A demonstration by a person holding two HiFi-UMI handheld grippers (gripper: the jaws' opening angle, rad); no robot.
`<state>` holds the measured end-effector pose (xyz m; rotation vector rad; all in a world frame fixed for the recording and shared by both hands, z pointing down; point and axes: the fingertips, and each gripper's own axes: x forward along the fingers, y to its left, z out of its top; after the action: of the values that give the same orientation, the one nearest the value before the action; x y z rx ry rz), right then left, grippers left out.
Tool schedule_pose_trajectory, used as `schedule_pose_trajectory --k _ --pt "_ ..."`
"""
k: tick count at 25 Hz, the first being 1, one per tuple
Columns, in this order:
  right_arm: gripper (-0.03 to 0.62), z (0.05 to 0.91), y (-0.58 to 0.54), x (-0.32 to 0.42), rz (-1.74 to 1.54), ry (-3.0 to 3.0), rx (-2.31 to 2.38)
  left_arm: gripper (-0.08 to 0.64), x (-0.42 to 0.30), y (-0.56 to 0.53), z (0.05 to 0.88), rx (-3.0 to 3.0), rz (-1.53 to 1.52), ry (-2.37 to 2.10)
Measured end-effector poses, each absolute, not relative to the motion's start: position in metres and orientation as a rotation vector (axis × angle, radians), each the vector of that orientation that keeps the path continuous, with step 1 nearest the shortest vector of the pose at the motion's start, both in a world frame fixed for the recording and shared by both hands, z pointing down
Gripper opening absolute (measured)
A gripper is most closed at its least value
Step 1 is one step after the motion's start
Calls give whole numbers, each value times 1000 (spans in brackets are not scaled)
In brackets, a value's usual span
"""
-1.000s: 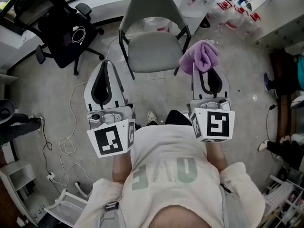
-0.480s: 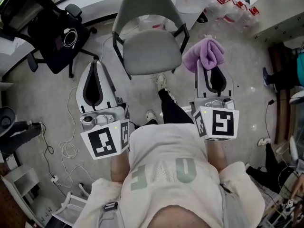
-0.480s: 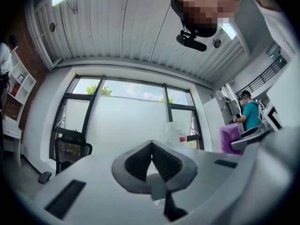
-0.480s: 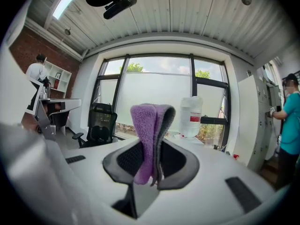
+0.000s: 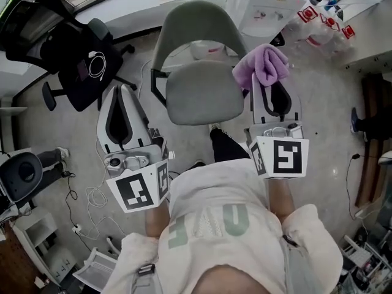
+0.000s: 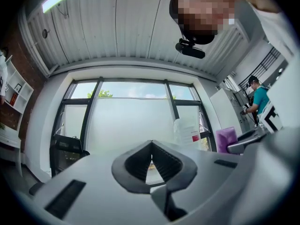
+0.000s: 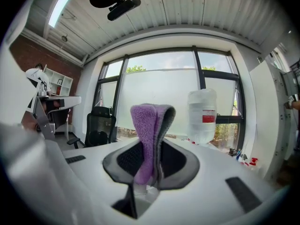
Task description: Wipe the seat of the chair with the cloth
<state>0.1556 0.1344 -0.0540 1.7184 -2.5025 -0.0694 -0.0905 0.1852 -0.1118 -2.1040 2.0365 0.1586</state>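
The grey-green chair (image 5: pixel 205 94) stands on the floor ahead of me, its seat bare. A purple cloth (image 5: pixel 263 66) is bunched at the tip of my right gripper (image 5: pixel 269 81), just off the seat's right edge and above floor level. In the right gripper view the cloth (image 7: pixel 146 139) stands folded between the jaws of the right gripper (image 7: pixel 152 146), which is shut on it. My left gripper (image 5: pixel 122 88) hangs left of the chair, over the floor. Its jaws meet at the tips with nothing held in the left gripper (image 6: pixel 151 145). The cloth (image 6: pixel 226 138) shows small at the right there.
A black office chair (image 5: pixel 73 48) stands at the back left, white cables (image 5: pixel 92 195) trail on the floor beside it. A water dispenser (image 5: pixel 263 5) and several bottles (image 5: pixel 321 17) are behind the chair at right. A person's dark-trousered leg (image 5: pixel 223 144) steps near the chair's front.
The chair has come nearer and lower in the head view. The right gripper with the cloth now sits beside the seat's right edge. Both grippers keep their hold and state.
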Motion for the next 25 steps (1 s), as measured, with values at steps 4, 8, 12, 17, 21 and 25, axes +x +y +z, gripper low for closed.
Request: schedule_pose_trajectory --k 4,8,12,17,21,25 --pt "87 -56 75 153 -84 -2532 1640 12 -88 132 -116 -2074 136 2073" --pt "87 -51 20 150 -43 -2569 1566 12 -86 84 -114 -2044 99 2114" --pt "87 -40 -21 144 17 -2598 1504 12 -84 50 -109 -2033 41 2149" --pt "87 -20 -39 125 120 -2596 1450 12 -96 33 -99 -2049 -15 2169" --pt "87 -15 -44 116 141 -2581 1459 12 -103 18 -93 -2086 24 2138" --pt "87 -21 -43 108 170 -2579 1486 12 -110 7 -93 -2122 57 2105"
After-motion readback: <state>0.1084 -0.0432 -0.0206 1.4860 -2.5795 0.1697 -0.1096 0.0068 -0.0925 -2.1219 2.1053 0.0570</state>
